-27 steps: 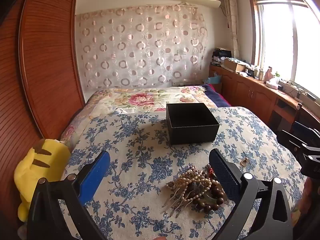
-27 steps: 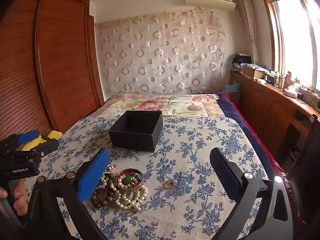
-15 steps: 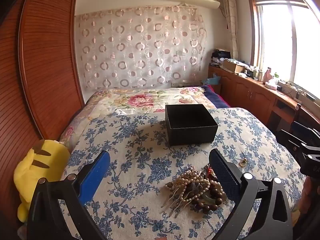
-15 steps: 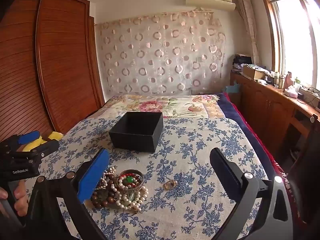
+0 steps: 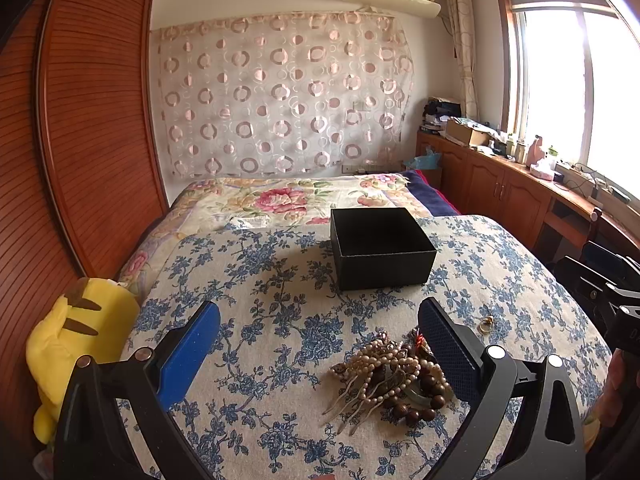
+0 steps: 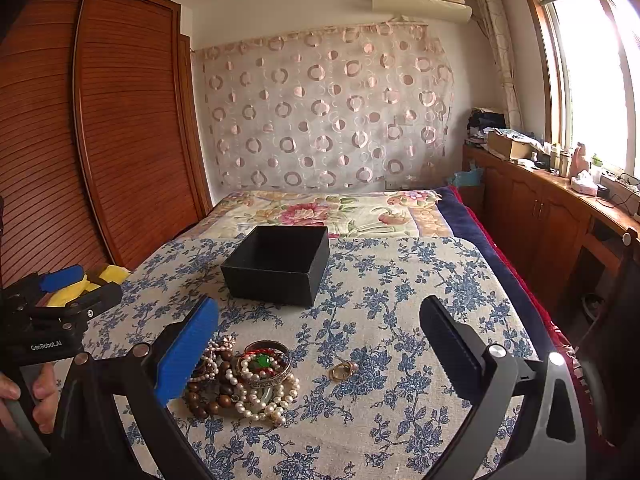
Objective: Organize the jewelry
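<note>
On the blue-flowered bedspread (image 6: 400, 280), a heap of bead and pearl jewelry (image 6: 248, 380) lies near a small gold ring (image 6: 342, 370), with an open black box (image 6: 280, 266) farther back. Both the left gripper (image 5: 320, 344) and right gripper (image 6: 318, 340) hover spread wide, holding nothing.

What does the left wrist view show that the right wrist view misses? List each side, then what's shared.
Only the left wrist view shows the whole yellow plush toy beside the bed and the right gripper's body at the frame edge.

Only the right wrist view shows the green bead inside the metal bangle, and a hand holding the left gripper's handle.

Both show the open black box, the jewelry pile, the small gold ring, and open, empty jaws.
</note>
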Action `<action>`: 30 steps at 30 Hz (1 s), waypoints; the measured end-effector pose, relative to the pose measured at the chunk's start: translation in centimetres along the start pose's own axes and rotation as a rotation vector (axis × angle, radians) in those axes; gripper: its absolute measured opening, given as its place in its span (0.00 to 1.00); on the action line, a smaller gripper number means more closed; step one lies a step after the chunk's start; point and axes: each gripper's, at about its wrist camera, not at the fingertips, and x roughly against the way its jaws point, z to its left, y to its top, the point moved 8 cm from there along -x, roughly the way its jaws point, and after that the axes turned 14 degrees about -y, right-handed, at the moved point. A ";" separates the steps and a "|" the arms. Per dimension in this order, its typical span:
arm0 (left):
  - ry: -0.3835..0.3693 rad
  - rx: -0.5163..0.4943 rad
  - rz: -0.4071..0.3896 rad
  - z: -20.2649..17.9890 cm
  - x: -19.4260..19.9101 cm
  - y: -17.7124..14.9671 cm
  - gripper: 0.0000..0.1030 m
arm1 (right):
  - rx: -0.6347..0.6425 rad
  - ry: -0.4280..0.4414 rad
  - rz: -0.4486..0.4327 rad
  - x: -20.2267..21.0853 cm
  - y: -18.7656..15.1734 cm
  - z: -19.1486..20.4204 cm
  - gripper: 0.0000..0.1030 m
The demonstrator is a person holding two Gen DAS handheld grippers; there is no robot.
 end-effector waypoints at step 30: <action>-0.004 -0.002 -0.019 -0.4 0.6 0.5 0.93 | -0.005 0.003 -0.002 0.4 0.6 0.5 0.98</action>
